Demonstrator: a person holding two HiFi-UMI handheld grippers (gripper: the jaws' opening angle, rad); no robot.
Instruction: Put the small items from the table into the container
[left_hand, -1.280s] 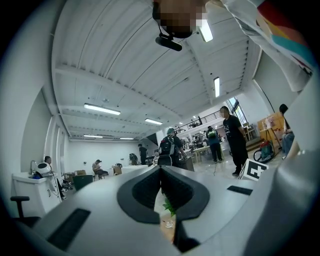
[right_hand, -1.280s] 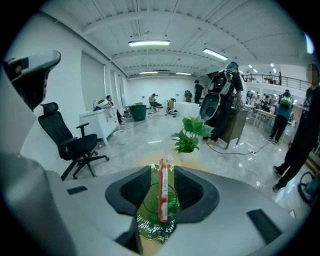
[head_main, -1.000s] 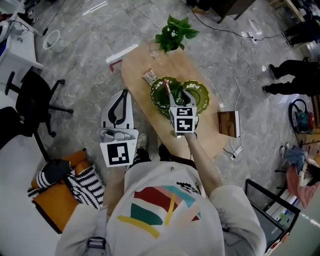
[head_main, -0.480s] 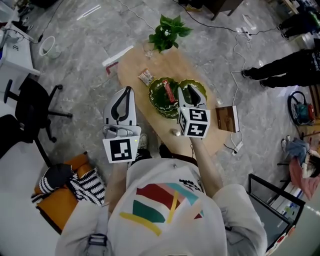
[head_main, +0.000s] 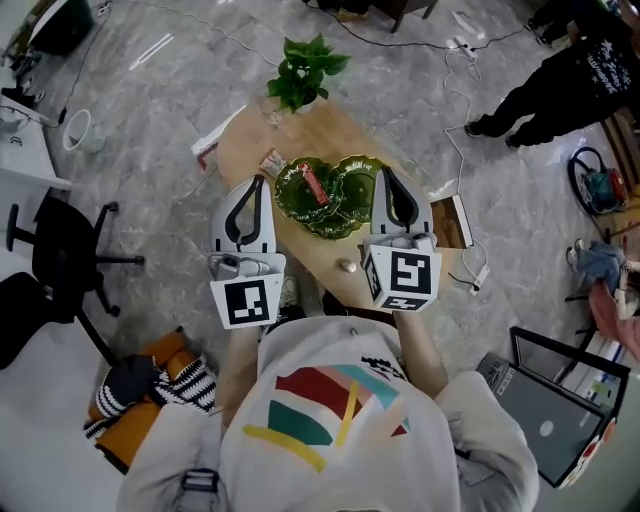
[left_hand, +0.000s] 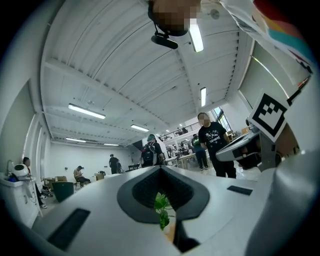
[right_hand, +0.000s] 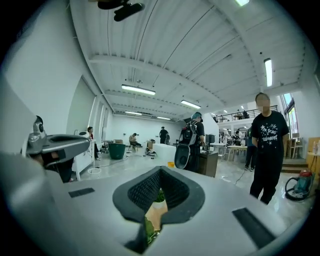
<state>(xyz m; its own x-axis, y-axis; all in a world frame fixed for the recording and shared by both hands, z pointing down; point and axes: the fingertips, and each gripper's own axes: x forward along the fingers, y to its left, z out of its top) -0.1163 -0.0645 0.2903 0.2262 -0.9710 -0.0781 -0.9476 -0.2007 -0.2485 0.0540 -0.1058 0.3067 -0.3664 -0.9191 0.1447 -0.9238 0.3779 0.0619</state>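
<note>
The left gripper (head_main: 257, 182), a white plastic body with black-lined jaws and a marker cube, is held about level with its jaws closed tip to tip. The right gripper (head_main: 384, 174), of the same build, sits parallel and well apart, its jaws likewise closed. Both forearms are extended forward.

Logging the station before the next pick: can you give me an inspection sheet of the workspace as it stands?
Surface: oval wooden table.
Job's things: green dish holds a red-wrapped item; snack packet and small pale item lie on the table.
Clutter: potted plant at the far end.
Grippers: left gripper and right gripper both shut, nothing held, raised over the near side.
Cables: white cable on the floor right of the table.
Surroundings: office chair; a person in black standing.
</note>
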